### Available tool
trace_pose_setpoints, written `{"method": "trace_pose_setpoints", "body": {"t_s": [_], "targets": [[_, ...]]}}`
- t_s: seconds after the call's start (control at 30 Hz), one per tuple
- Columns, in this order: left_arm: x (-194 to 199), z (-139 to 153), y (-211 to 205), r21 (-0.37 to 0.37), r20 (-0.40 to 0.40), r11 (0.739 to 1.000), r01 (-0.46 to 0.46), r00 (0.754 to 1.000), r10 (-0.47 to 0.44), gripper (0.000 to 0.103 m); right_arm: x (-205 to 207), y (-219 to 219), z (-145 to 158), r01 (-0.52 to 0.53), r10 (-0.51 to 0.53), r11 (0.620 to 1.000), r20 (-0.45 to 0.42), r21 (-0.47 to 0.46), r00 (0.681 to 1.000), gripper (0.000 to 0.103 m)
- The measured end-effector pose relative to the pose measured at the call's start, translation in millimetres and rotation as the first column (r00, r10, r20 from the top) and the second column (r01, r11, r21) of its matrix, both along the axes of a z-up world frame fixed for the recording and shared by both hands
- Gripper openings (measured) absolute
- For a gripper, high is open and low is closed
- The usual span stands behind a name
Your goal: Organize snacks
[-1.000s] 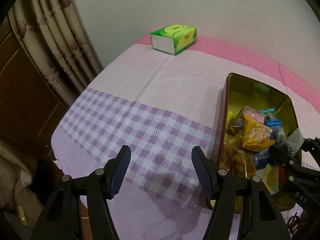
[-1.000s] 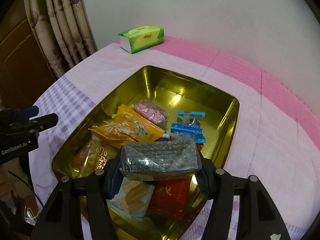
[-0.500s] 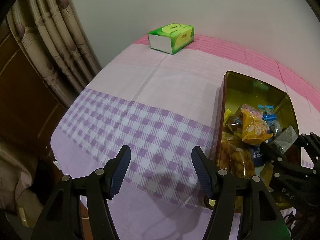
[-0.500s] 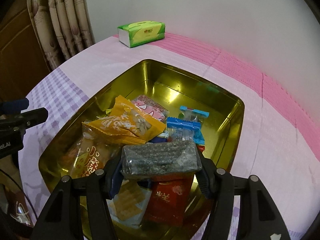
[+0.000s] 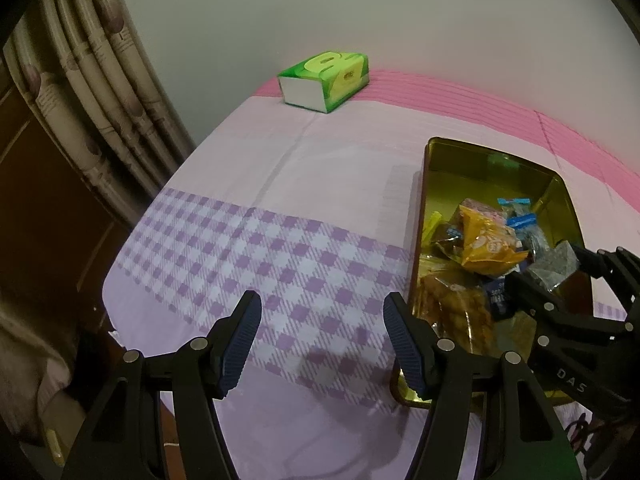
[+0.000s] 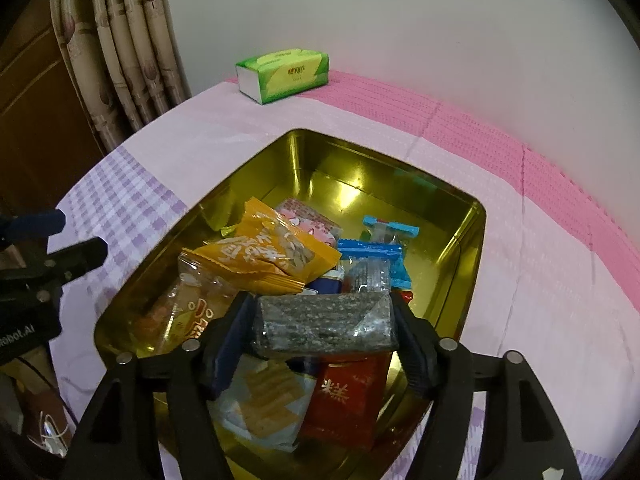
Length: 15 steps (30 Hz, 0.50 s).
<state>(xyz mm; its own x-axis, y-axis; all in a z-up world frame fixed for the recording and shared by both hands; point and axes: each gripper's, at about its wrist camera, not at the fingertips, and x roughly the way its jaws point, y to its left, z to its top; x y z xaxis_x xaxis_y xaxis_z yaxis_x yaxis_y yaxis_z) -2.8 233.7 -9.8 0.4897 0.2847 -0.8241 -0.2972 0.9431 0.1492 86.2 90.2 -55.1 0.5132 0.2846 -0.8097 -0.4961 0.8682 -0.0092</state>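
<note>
1. The right tool (image 6: 322, 330) hangs over the near end of a gold tin (image 6: 478, 236), with a dark speckled snack packet (image 6: 324, 326) between its jaws. The jaws have just been opening; the pads stand right against the packet's two ends, and whether they press on it cannot be told.
2. The tin sits on a counter covered by a pink and purple checked cloth (image 5: 248, 248). In it lie an orange packet (image 6: 264, 256), a pink packet (image 6: 308, 220), blue-ended sweets (image 6: 376, 248), a red packet (image 6: 344, 396) and a clear biscuit packet (image 6: 264, 404), the last two below the held packet.
3. The left tool (image 5: 320, 336) is over the checked cloth, just left of the tin, its jaws apart with nothing between them.
4. A green tissue box (image 5: 324, 80) stands at the far edge of the counter by the wall, well apart from the tin. A curtain (image 5: 88, 80) hangs at far left.
</note>
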Motion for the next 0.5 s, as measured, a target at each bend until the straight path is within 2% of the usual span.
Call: {"method": "trace_pose_setpoints", "body": {"t_s": [0.23, 0.5], "targets": [[-3, 3, -5, 0.004, -0.012, 1.0, 0.022, 1.0, -0.022, 0.066, -10, -7, 16, 0.026, -0.026, 0.999, 0.003, 0.035, 1.0, 0.077], [-6, 8, -12, 0.017, -0.015, 0.999, 0.048, 0.999, -0.047, 0.067, -28, -36, 29, 0.134, -0.131, 0.987, -0.046, 0.09, 0.99, 0.092]]}}
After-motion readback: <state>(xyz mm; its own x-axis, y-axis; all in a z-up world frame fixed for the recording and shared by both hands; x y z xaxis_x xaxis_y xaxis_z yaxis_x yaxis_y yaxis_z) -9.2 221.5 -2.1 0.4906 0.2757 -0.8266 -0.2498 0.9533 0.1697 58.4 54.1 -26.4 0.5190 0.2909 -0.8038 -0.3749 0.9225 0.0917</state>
